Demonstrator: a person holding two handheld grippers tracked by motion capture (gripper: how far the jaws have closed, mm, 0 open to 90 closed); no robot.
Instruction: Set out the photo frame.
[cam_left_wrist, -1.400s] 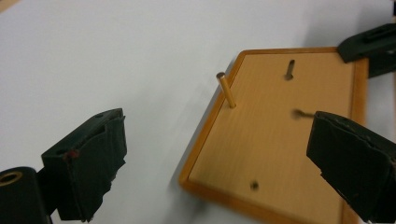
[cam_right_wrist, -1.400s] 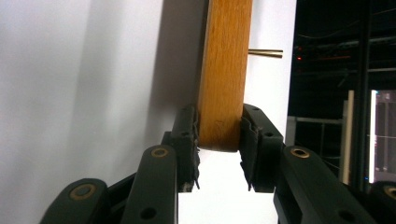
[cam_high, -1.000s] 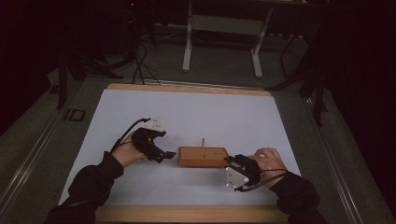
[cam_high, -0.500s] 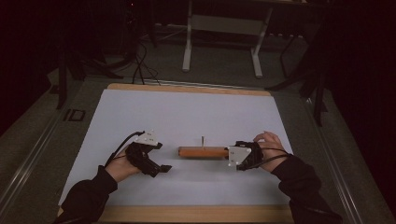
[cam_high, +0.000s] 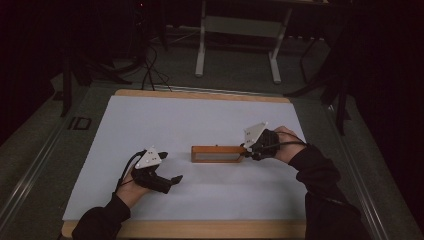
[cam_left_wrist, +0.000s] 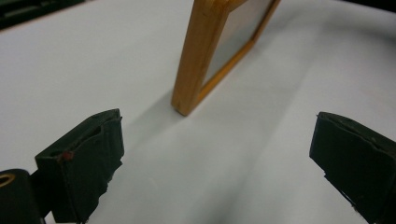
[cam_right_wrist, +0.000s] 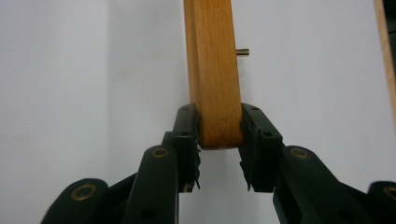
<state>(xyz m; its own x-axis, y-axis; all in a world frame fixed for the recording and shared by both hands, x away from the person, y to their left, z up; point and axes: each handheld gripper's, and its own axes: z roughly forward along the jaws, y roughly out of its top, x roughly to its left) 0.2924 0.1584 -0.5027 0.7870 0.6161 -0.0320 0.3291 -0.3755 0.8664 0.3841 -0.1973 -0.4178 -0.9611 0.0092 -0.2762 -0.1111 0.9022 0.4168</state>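
Note:
A flat wooden frame (cam_high: 217, 153) with a pale panel stands on its long edge near the middle of the white mat (cam_high: 200, 120). My right gripper (cam_high: 245, 150) is shut on its right end. In the right gripper view both pads clamp the frame's wooden edge (cam_right_wrist: 212, 70), and a small brass peg (cam_right_wrist: 243, 52) sticks out of the side. My left gripper (cam_high: 172, 182) lies low on the mat, to the front left of the frame, apart from it. Its jaws (cam_left_wrist: 217, 163) stand wide open with nothing between them, and the frame's near corner (cam_left_wrist: 205, 56) is ahead.
The mat covers a wooden-edged table (cam_high: 200, 229). A white stand with two legs (cam_high: 237, 45) is on the dark floor beyond the far edge. A small black label (cam_high: 82, 123) lies off the mat's left side.
The frame has tipped from lying flat to standing on edge, with my right gripper rising and moving away with its end. My left gripper has slid toward the front left and sunk to the mat.

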